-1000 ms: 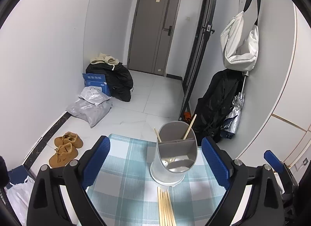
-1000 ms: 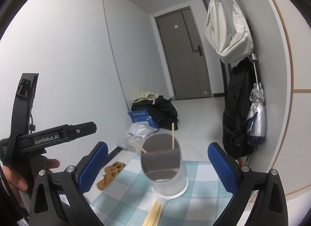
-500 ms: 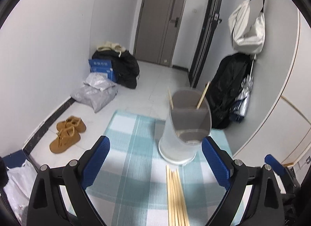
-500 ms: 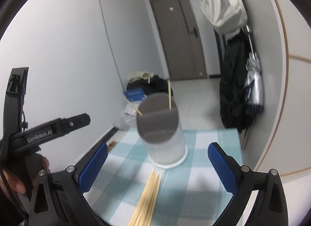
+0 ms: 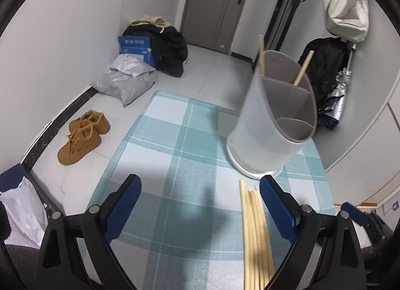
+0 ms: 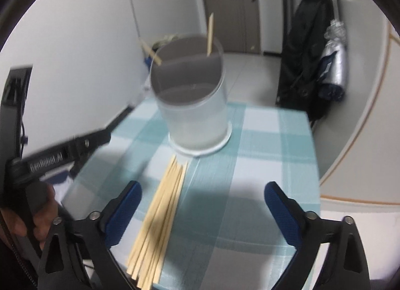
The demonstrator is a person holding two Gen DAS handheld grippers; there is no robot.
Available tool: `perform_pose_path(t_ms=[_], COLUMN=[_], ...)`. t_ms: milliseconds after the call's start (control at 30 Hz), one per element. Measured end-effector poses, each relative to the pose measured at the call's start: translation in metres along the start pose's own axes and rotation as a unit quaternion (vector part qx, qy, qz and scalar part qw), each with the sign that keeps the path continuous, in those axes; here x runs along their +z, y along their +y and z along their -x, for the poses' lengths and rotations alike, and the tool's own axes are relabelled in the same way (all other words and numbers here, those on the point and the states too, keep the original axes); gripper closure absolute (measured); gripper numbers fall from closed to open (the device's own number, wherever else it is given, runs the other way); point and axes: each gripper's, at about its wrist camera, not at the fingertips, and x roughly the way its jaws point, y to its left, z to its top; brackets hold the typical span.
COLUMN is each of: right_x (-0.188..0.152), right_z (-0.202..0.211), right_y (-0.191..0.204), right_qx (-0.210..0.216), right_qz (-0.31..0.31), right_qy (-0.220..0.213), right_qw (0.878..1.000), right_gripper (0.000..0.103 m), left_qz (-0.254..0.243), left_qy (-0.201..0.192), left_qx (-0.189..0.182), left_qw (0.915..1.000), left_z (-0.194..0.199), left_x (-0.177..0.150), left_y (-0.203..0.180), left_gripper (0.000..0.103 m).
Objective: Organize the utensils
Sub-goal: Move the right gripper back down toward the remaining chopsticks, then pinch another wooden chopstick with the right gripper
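A frosted, see-through plastic holder [image 5: 270,125] stands on a small table covered with a woven cloth [image 5: 175,165] checked in pale teal and white. The holder is a tall cylinder on a wider round foot, with a grey insert that splits it into compartments. Two thin wooden sticks [image 5: 303,69] lean out of its far compartment, one toward each side.

On the cloth just in front of the holder lies a loose bundle of chopsticks [image 6: 160,215], pale bare wood, long and slender, lying nearly parallel with their far tips close to the holder's foot.

The left gripper [image 5: 200,205] hangs over the near part of the cloth with its jaws spread wide and holding nothing; its fingers are black with ribbed blue pads [image 5: 122,210]. The chopsticks lie just inside its right-hand pad.

The right gripper [image 6: 202,211] is likewise wide apart and empty, the chopsticks lying just inside its left-hand pad. This view is slightly blurred.

Beyond the table, on the pale tiled floor, sit a pair of tan shoes [image 5: 82,137], crumpled grey plastic bags [image 5: 125,82] and a blue box [image 5: 136,49]
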Motion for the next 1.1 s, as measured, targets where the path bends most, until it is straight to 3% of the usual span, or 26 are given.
perform_pose_path(t_ms=[100,200,400,467,500,633,900,1033,1100], right_x=[-0.001,-0.002,-0.003,-0.004,-0.005,-0.001,0.005,0.006,0.005], right_z=[-0.019,-0.036,-0.075,-0.084,-0.087,-0.090,-0.098,-0.098,-0.096], right_y=[0.007,0.012,0.018,0.019,0.020,0.020,0.034,0.034,0.032], right_qx=[-0.010,-0.016,-0.015,-0.019,-0.022,-0.009,-0.019,-0.024,-0.019], right_qz=[0.012,0.027,0.045,0.048,0.047,0.036,0.058,0.060,0.058], right_qy=[0.033,0.050,0.115,0.132,0.140,0.147,0.171,0.180,0.185], right_qw=[0.999,0.998,0.992,0.990,0.989,0.988,0.983,0.982,0.981], right_gripper=[0.009,0.017,0.044,0.058,0.059,0.070,0.077,0.096,0.097], left_qz=[0.009,0.036,0.061,0.062,0.065,0.078,0.089,0.090,0.090], left_qy=[0.018,0.046,0.032,0.031,0.032,0.039,0.039,0.037,0.038], left_qx=[0.005,0.004,0.005,0.005,0.004,-0.003,-0.005,-0.004,-0.005], left_qw=[0.9998,0.9983,0.9976,0.9976,0.9974,0.9962,0.9953,0.9953,0.9952], left_z=[-0.008,-0.017,-0.009,-0.009,-0.009,-0.014,-0.015,-0.014,-0.015], left_x=[0.005,0.009,0.015,0.016,0.017,0.020,0.023,0.023,0.024], left_y=[0.007,0.020,0.033,0.033,0.034,0.039,0.044,0.046,0.047], left_gripper=[0.010,0.010,0.010,0.010,0.010,0.010,0.010,0.010,0.010])
